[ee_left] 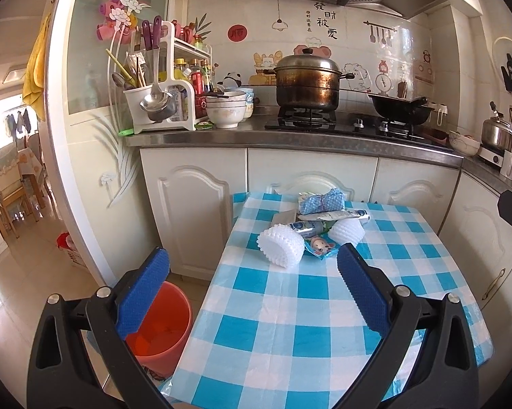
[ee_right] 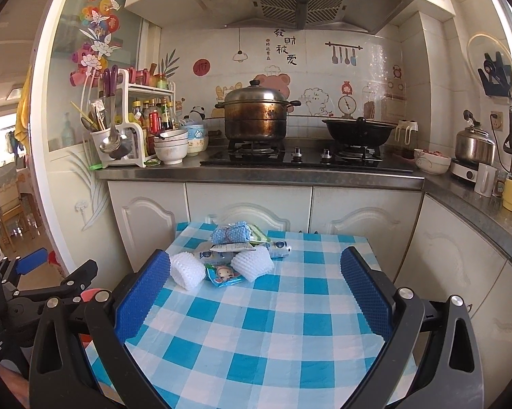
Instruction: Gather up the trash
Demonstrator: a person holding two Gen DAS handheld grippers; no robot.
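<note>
A pile of trash lies at the far end of the blue-checked table (ee_left: 283,313): two white foam fruit nets (ee_left: 280,246) (ee_left: 346,231), a blue foam net (ee_left: 321,201), a cartoon snack wrapper (ee_left: 320,248) and plastic wrappers (ee_left: 337,216). The same pile shows in the right wrist view, with a white net (ee_right: 187,270), the wrapper (ee_right: 224,275) and the blue net (ee_right: 230,234). My left gripper (ee_left: 254,259) is open and empty, short of the pile. My right gripper (ee_right: 256,262) is open and empty, short of the pile. An orange bucket (ee_left: 160,327) stands on the floor left of the table.
White cabinets (ee_left: 310,177) and a steel counter (ee_left: 290,138) stand behind the table, with a pot (ee_left: 307,80), a wok (ee_left: 400,109), bowls (ee_left: 226,107) and a utensil rack (ee_left: 160,78). A doorway (ee_left: 7,170) opens at the left. The left gripper shows at the left edge of the right wrist view (ee_right: 34,272).
</note>
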